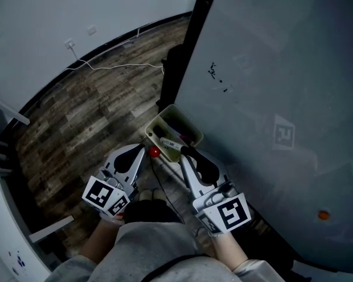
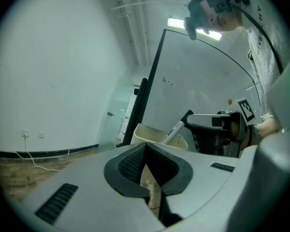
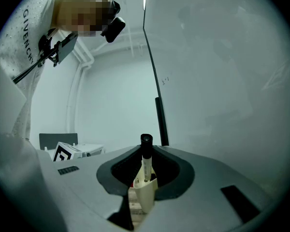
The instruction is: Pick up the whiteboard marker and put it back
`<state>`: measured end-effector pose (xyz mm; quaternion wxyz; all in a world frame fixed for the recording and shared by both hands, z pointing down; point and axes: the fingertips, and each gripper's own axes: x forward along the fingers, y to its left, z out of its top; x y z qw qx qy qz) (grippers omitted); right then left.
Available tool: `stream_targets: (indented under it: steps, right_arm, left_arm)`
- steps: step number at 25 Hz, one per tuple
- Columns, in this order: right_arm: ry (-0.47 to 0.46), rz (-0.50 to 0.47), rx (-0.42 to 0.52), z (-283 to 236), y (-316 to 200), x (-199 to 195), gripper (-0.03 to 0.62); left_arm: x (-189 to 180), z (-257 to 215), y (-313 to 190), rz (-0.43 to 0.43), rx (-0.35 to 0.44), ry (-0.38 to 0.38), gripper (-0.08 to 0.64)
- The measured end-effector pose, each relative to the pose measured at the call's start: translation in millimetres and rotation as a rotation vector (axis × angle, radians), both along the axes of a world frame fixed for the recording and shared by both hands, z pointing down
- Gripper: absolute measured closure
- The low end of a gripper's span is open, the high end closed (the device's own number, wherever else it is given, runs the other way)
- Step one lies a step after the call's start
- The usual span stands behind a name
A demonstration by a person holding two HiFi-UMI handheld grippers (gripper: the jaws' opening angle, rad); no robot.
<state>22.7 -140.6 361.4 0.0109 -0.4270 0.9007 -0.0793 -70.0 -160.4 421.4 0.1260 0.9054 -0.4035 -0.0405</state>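
Right gripper [image 1: 185,152] is clamped on the white whiteboard marker with a black cap [image 1: 170,143], holding it slanted over the pale beige plastic tray [image 1: 188,120] at the edge of the big grey whiteboard [image 1: 270,69]. Left gripper [image 1: 142,151] sits just beside it, its 2 jaws pinched together on nothing.

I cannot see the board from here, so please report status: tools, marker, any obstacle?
Left tool shut, empty. Right tool shut on whiteboard marker, cap outward. Marker at the tray; no obstacle seen.
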Motion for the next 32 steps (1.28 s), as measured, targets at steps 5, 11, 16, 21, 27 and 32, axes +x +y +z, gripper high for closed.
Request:
stream_targets:
  steps: [5, 11, 16, 21, 27, 32]
  right_arm:
    - [0.002, 0.003, -0.012, 7, -1, 0, 0.517]
    - [0.012, 0.001, -0.022, 15, -2, 0, 0.517]
    - [0.014, -0.001, -0.031, 18, -2, 0, 0.517]
    - [0.006, -0.008, -0.030, 17, -2, -3, 0.517]
    - [0.009, -0.024, -0.015, 16, 0, -8, 0.517]
    - [0.015, -0.026, -0.024, 18, 1, -9, 0.517]
  left_arm:
    - [-2, 6, 0, -0.006, -0.012, -0.003, 0.545]
    - [-2, 11, -1, -0.009, -0.020, -0.004, 0.545]
    - [-1, 14, -1, -0.007, -0.027, -0.003, 0.545]
    - [-2, 18, 0, -0.009, -0.035, -0.004, 0.545]
    - [-4, 21, 1, -0.014, -0.044, -0.003, 0.545]
    - [-5, 23, 3, -0.016, -0.050, -0.002, 0.545]
